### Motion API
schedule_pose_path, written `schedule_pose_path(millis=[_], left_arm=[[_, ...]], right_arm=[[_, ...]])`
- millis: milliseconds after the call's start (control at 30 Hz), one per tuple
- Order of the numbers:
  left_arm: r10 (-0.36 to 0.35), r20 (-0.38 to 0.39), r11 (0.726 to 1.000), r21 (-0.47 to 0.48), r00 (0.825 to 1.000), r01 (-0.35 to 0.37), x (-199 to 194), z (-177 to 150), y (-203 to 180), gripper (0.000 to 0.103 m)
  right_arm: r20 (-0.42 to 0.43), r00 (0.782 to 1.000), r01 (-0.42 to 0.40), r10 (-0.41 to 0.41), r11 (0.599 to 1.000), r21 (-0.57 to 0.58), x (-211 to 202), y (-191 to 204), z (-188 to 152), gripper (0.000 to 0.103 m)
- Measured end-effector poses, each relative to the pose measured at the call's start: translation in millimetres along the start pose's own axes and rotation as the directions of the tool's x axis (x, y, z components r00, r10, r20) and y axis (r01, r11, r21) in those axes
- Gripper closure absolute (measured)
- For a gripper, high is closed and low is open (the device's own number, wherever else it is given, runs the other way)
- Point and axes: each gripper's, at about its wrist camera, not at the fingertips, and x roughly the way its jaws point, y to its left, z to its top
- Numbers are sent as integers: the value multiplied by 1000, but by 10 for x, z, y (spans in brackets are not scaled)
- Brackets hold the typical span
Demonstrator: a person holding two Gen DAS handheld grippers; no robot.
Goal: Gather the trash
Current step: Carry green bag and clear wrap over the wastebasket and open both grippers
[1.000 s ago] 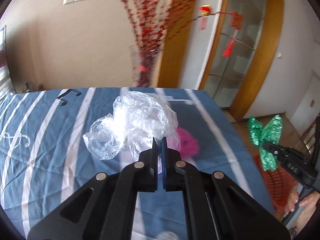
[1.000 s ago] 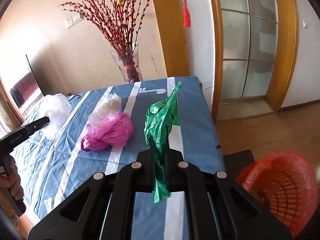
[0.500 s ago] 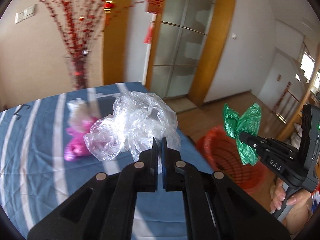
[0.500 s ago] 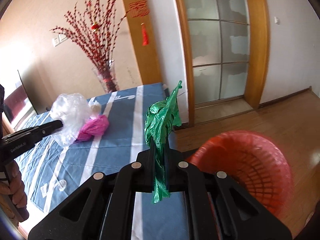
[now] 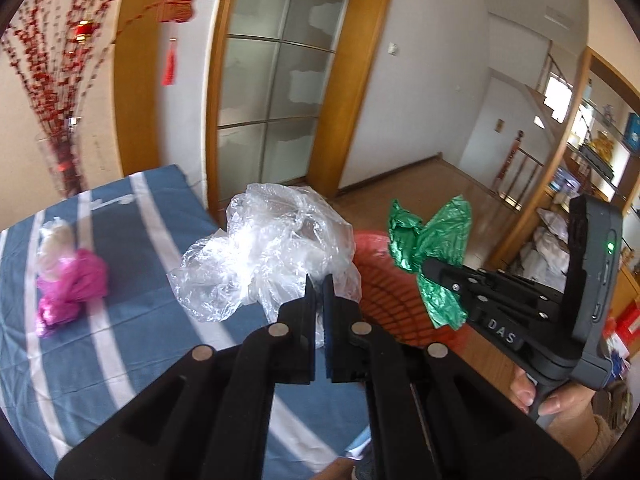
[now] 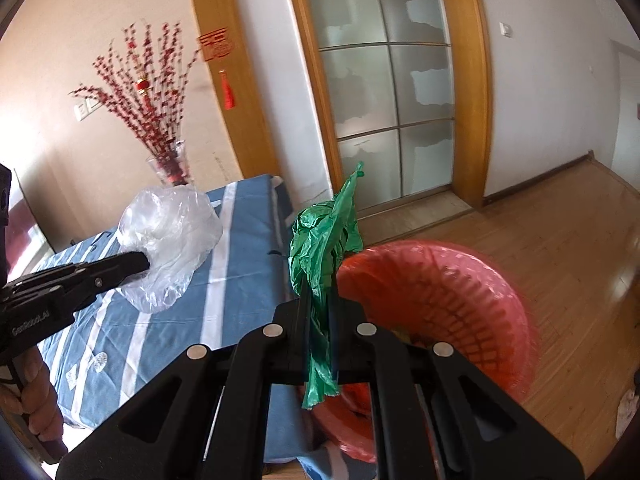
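Note:
My left gripper (image 5: 319, 280) is shut on a crumpled clear plastic bag (image 5: 272, 248), held in the air over the table's right edge; it also shows in the right wrist view (image 6: 168, 236). My right gripper (image 6: 318, 292) is shut on a crumpled green plastic bag (image 6: 324, 240), held just left of and above the red basket (image 6: 452, 304). The green bag also shows in the left wrist view (image 5: 432, 240), over the basket (image 5: 384, 292). A pink bag (image 5: 72, 284) with a pale bag on it lies on the table.
The table has a blue cloth with white stripes (image 5: 132, 320). A glass vase of red berry branches (image 6: 168, 164) stands at the table's far end. The basket sits on a wooden floor (image 6: 560, 232) before a glass door (image 6: 384, 80). Shelves (image 5: 592, 168) are at right.
Both grippers have swung right with their bags, from over the table toward the red basket. The basket now looks larger and nearer in both views.

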Motion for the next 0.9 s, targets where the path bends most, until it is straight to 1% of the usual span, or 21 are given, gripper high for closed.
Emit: schedule_pose_path(millis=[200,467,700,900], left_arm=[[-61,-29,998,33,998,62,242,-31,-280,98],[-124,-67,990,67,990,128,508,-66,-556,98],[-152,-103,984,78,983,160,731,-110,-726,98],[-156,-141,983,72,978,168,964,-174,-787,98]], right_arm=[[0,999,39,-39,998,52,-69,-316,-48,96],[1,997,71,-72,993,96,-117,-588,-76,96],[-7,997,78,-78,985,153,-87,-837,-84,96],[-30,997,82,-78,979,184,11,-969,-72,96]])
